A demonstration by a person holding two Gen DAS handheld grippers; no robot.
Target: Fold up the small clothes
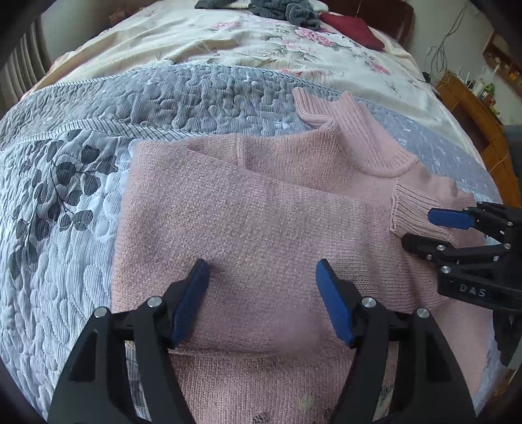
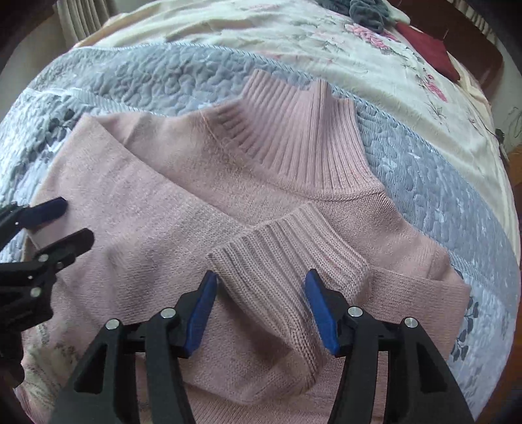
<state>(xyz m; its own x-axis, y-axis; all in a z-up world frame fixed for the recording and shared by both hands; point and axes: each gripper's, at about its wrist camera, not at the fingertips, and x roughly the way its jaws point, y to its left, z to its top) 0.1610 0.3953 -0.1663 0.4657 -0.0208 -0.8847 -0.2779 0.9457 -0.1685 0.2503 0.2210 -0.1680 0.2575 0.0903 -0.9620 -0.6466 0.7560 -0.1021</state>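
Sweater: a pink knit sweater lies flat on the bed, on the grey-blue quilt, toward the near edge of the bed.
Collar: the ribbed turtleneck collar points toward the far end of the bed.
Sleeve: one sleeve is folded across the body; its ribbed cuff lies below the collar.
Left gripper: the left gripper hovers over the sweater's body, jaws apart, nothing between them.
Right gripper: the right gripper is over the folded cuff, jaws apart on either side of the ribbing, not clamped.
Bed covering: a cream floral bedspread covers the far half of the bed.
Far end of bed: a grey garment heap and a dark red cloth lie there, well apart from the sweater.
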